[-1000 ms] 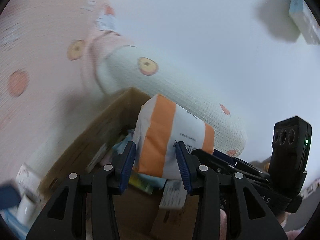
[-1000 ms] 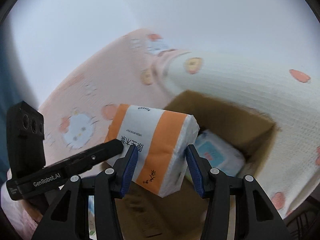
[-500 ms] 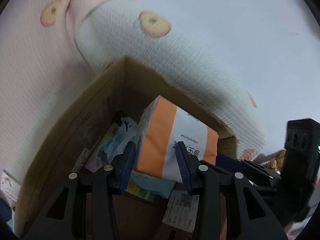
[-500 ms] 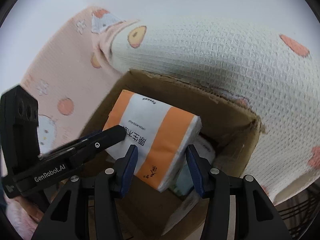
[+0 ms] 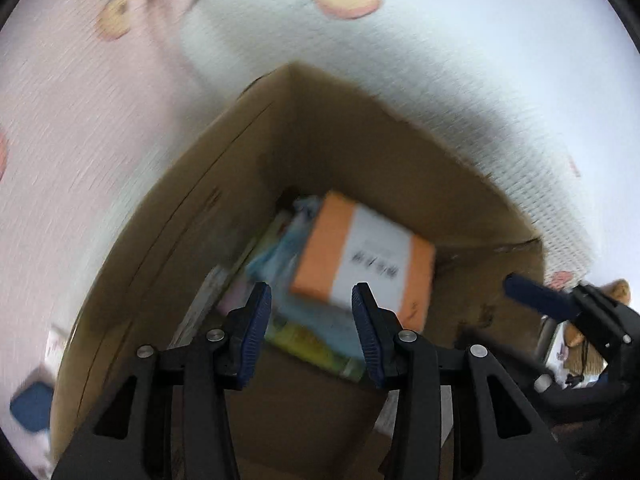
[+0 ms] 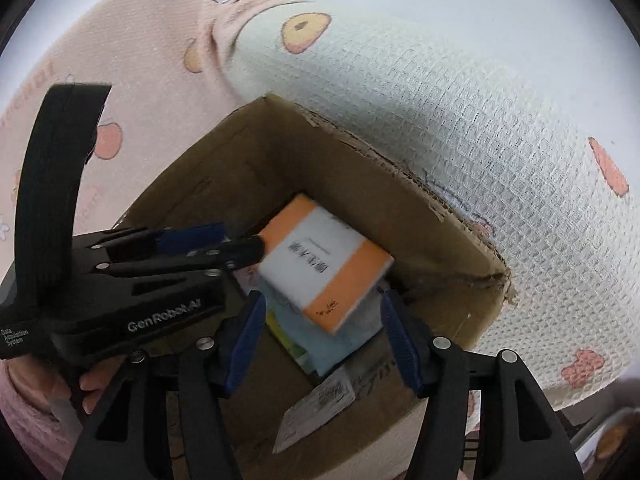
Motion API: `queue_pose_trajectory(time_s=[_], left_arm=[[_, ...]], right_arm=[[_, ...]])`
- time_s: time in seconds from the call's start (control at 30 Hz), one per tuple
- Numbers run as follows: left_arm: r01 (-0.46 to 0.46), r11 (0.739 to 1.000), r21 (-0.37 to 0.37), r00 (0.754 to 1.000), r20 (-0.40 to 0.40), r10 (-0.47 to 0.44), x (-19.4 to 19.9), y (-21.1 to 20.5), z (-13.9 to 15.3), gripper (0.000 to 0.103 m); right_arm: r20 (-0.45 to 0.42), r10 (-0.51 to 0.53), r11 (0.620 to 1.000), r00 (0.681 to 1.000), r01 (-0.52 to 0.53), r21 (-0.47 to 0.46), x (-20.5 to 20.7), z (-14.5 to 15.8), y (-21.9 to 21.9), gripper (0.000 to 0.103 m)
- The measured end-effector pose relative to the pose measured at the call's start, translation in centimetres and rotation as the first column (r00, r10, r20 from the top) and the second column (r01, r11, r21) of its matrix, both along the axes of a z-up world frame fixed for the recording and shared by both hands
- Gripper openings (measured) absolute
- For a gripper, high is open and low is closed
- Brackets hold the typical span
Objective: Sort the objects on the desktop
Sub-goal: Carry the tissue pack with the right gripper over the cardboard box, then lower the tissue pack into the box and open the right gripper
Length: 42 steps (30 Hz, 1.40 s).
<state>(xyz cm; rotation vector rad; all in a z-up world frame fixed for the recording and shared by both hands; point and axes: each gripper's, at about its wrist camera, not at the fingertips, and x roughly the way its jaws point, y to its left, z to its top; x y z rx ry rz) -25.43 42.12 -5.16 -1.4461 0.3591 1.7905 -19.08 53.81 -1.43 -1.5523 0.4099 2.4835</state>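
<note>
An orange-and-white tissue pack [image 5: 366, 262] lies tilted inside the brown cardboard box [image 5: 192, 216], on top of other packets. It also shows in the right wrist view [image 6: 324, 272], inside the same box [image 6: 440, 216]. My left gripper [image 5: 312, 320] is open and empty above the box, its jaws apart from the pack. My right gripper [image 6: 322, 338] is open and empty above the pack. The left gripper's body [image 6: 132, 280] shows at the left of the right wrist view.
Light blue and yellow-green packets [image 6: 316, 344] lie under the pack in the box. A white label [image 6: 316, 412] hangs on the box's near wall. A pink and white patterned blanket [image 6: 440, 92] surrounds the box. A blue object [image 5: 32, 406] sits at lower left.
Both grippers have opened and let go of the tissue pack. It has dropped out of the jaws into the box and now rests on the packets there.
</note>
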Motion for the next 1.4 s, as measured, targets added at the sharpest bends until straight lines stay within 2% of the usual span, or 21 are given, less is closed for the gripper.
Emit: queue_pose_trajectory(time_s=[0.03,0.07,0.1,0.13,0.17,0.2,0.23,0.37,0.53,0.67,0.73,0.77,0.83,0.87,0.9,1.07,1.13,1.2,1.23,1.3,1.4], left_arm=[[-0.014,1.0,-0.028,0.999,0.036,0.015,0.0,-0.4,-0.5,0.038],[-0.019,0.999,-0.051,0.997,0.069,0.022,-0.2,-0.4,-1.0,0.01],[-0.029,0.996,-0.081,0.994,0.105,0.037,-0.3,-0.5,-1.7,0.0],[-0.047,0.994,-0.095,0.99,0.13,0.059,-0.3,-0.7,-2.3,0.0],[-0.067,0.994,-0.091,0.987,0.14,0.079,-0.5,-0.8,-2.7,0.0],[-0.078,0.993,-0.093,0.987,0.135,0.09,-0.5,-0.7,-3.0,0.0],[-0.086,0.992,-0.095,0.987,0.126,0.098,-0.6,-0.6,-3.2,0.0],[-0.103,0.992,-0.077,0.983,0.143,0.114,-1.0,0.3,-3.8,0.0],[-0.113,0.99,-0.089,0.982,0.144,0.125,-1.8,1.6,-4.5,0.0],[-0.152,0.986,-0.073,0.965,0.205,0.164,-2.5,1.2,-5.3,0.0],[-0.153,0.985,-0.08,0.959,0.227,0.168,-2.5,0.6,-5.3,0.006],[-0.166,0.984,-0.069,0.956,0.231,0.178,-2.5,0.1,-5.0,0.014],[-0.192,0.981,-0.041,0.961,0.195,0.196,-2.2,-1.0,-3.8,0.033],[-0.201,0.979,-0.031,0.964,0.171,0.203,-2.0,-1.5,-3.2,0.049],[-0.208,0.978,-0.02,0.967,0.146,0.208,-1.7,-1.9,-2.5,0.055],[-0.2,0.98,0.015,0.977,0.073,0.198,-0.2,-3.9,0.5,0.055],[-0.189,0.982,0.025,0.982,0.034,0.188,0.4,-5.1,1.7,0.055],[-0.169,0.985,0.034,0.985,-0.022,0.169,1.2,-6.8,2.9,0.056],[-0.16,0.986,0.044,0.985,-0.056,0.162,1.8,-7.9,3.6,0.056],[-0.156,0.986,0.054,0.981,-0.111,0.161,4.6,-7.2,4.8,0.056],[-0.146,0.986,0.084,0.967,-0.198,0.16,4.9,-11.6,7.3,0.056]], right_arm=[[-0.001,0.003,1.0,1.0,-0.003,0.002,0.2,0.2,-0.1,0.058],[0.0,0.008,1.0,1.0,-0.008,0.002,0.2,0.2,-0.1,0.058],[-0.003,0.024,1.0,1.0,-0.024,0.0,-0.1,0.2,-0.2,0.057],[-0.011,0.039,0.999,0.999,-0.039,-0.007,-0.3,0.2,-0.3,0.056],[-0.02,0.064,0.998,0.998,-0.065,-0.025,-0.6,0.1,-0.3,0.042],[-0.005,0.079,0.996,0.997,-0.079,-0.034,-0.6,0.0,-0.8,0.016],[0.016,0.091,0.995,0.996,-0.091,-0.031,-0.5,-0.2,-1.3,0.012],[0.055,0.108,0.994,0.993,-0.108,0.012,-0.9,-0.8,-1.7,0.012],[0.084,0.091,0.995,0.992,-0.088,-0.039,-0.6,-2.4,-0.5,0.012],[0.063,0.077,0.996,0.995,-0.073,-0.06,-0.6,-2.7,0.4,0.012],[0.062,0.081,0.995,0.995,-0.077,-0.064,-0.6,-2.7,0.5,0.012],[0.067,0.082,0.995,0.994,-0.078,-0.059,-0.7,-2.7,0.5,0.012],[0.071,0.084,0.995,0.994,-0.081,-0.053,-0.7,-2.8,0.3,0.012],[0.072,0.087,0.995,0.994,-0.084,-0.054,-0.7,-2.7,0.1,0.012],[0.074,0.09,0.995,0.993,-0.086,-0.056,-0.8,-2.7,0.1,0.012],[0.066,0.116,0.993,0.991,-0.115,-0.023,-0.3,-1.1,-1.5,0.018],[0.06,0.121,0.993,0.991,-0.122,-0.001,0.2,-0.2,-2.4,0.027],[0.049,0.13,0.991,0.99,-0.131,0.018,0.8,0.9,-3.2,0.045],[0.045,0.139,0.989,0.989,-0.141,0.033,1.2,1.3,-3.7,0.047],[0.033,0.156,0.986,0.987,-0.158,0.049,2.1,2.2,-4.7,0.048],[0.025,0.163,0.984,0.986,-0.164,0.07,3.2,3.3,-5.9,0.049]])
